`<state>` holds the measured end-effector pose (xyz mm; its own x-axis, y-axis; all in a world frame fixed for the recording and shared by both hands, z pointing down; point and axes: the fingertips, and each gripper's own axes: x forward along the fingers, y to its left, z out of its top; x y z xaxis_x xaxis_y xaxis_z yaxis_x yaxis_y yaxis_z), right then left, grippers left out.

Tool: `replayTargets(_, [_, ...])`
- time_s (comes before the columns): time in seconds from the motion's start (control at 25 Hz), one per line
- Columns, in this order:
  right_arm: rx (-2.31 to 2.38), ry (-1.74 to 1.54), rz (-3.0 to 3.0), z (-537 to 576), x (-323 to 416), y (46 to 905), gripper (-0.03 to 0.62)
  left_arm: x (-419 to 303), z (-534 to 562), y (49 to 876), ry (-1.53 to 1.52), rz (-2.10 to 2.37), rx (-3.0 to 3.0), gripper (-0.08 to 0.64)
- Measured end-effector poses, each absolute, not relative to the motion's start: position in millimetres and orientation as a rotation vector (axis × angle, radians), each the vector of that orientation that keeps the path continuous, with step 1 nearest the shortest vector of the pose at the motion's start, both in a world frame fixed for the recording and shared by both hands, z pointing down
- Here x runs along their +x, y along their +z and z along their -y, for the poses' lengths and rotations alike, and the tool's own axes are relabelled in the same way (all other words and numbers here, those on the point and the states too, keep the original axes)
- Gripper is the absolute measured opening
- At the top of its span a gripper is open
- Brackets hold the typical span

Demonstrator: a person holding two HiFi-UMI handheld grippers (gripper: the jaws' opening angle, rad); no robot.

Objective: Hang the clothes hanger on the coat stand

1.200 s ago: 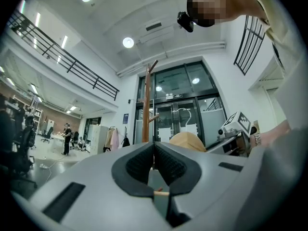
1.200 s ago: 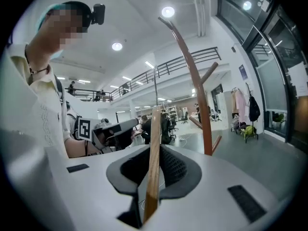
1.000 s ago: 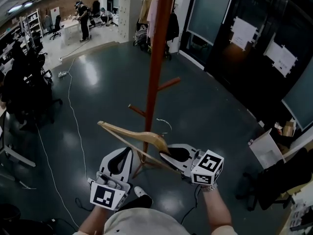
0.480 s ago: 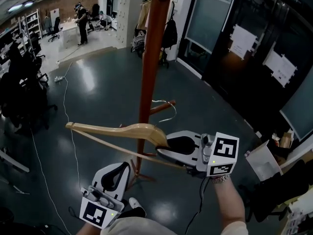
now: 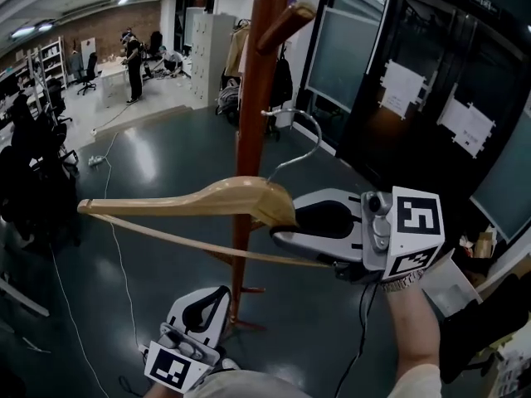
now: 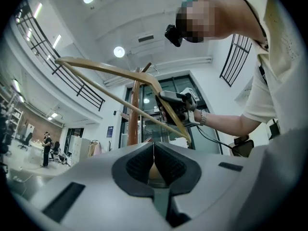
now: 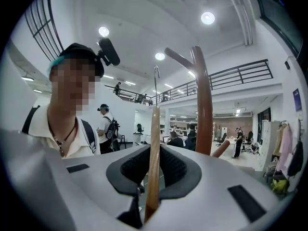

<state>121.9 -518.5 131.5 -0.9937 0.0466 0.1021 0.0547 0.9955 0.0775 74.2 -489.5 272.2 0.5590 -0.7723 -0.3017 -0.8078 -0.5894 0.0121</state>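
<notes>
Pale grey right claw (image 5: pixel 280 226) carries a black-and-white marker cube (image 5: pixel 417 226)

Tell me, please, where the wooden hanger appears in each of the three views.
Head view: hanger at centre, lying across the frame.
Left gripper view: hanger upper left, arching.
Right gripper view: hanger centre, edge-on, clamped between the jaws.
Shared landmark: coat stand pole.

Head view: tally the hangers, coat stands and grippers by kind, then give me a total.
Hanger: 1
Coat stand: 1
Grippers: 2, left gripper and right gripper
Total: 4
</notes>
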Motion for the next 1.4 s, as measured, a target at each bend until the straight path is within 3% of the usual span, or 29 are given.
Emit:
replayTargets(0.56, [-0.206,-0.244,3.051,517,113,37,0.066,42,485,289,0.45,-1.386,-2.686,0.012])
replayTargets(1.4, [-0.171,-0.075,3.01,590,96,82,0.066,35,486,301,0.42,-1.454,-2.654,0.012])
